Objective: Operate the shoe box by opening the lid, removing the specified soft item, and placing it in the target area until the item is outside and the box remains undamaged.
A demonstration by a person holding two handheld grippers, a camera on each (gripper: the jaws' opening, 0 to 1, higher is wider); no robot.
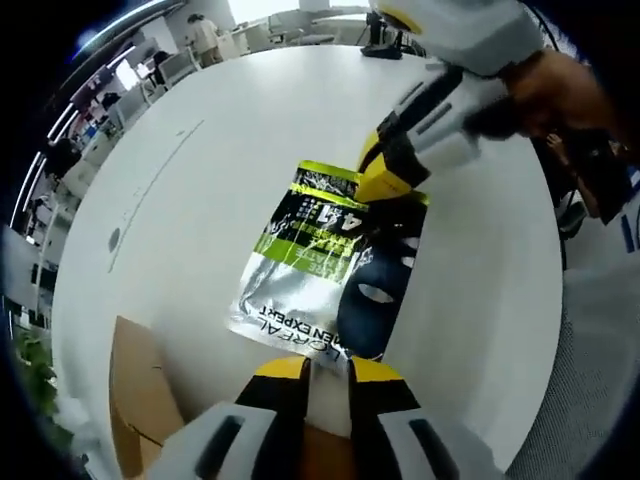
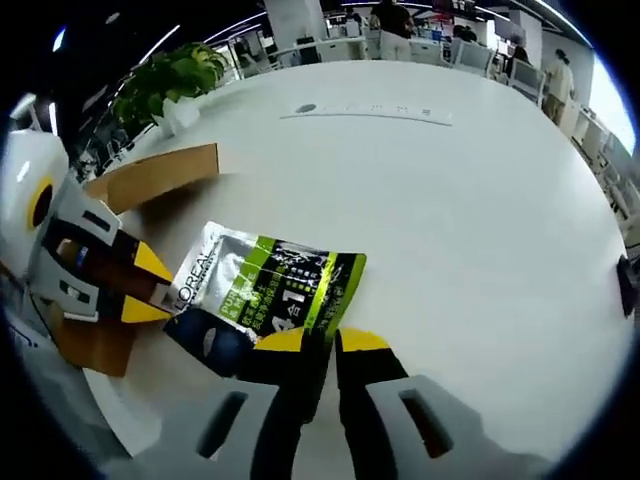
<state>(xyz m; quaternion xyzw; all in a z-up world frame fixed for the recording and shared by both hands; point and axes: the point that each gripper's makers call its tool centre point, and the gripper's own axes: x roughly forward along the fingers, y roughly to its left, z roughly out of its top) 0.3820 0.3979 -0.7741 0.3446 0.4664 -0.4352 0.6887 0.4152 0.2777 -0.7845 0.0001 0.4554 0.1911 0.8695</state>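
Sachets: one silver-green sachet (image 1: 295, 262) and one dark blue sachet (image 1: 378, 290) lie on the white table (image 1: 200, 170), beside one brown shoe box (image 2: 155, 175). Left gripper (image 1: 327, 372) pinches the silver-green sachet's bottom edge; right gripper (image 2: 322, 342), jaws narrow, meets its opposite end.

Bright, even overhead office light; glare on the white table (image 2: 480, 200); strong fisheye bending and slight blur at edges.
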